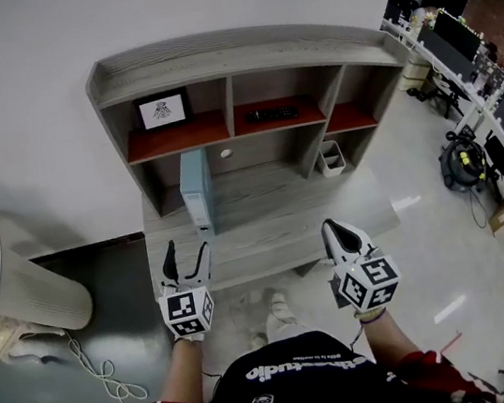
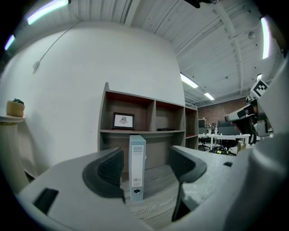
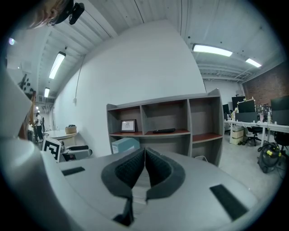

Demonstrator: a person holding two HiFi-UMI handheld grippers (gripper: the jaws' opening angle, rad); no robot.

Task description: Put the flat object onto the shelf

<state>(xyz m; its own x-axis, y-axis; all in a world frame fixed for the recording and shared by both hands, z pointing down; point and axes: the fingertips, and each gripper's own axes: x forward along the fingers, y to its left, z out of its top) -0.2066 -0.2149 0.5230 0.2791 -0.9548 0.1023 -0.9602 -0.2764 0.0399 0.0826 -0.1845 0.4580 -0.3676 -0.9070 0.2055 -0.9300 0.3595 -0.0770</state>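
progress nil, as judged: binder [image 1: 196,190], light blue, stands upright on the low deck of the shelf unit [image 1: 211,60], ahead of the left hand-held gripper [image 1: 187,253], framed between its wide-open jaws but well apart from them; nothing held. right hand-held gripper [image 1: 332,229] hangs level beside the left, jaws pressed together on nothing. left to do: close in, grip the binder, lift it onto a red shelf board [image 1: 176,139].

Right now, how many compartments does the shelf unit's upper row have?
3: left compartment with a framed picture, middle compartment with a flat black object, right compartment with nothing visible.
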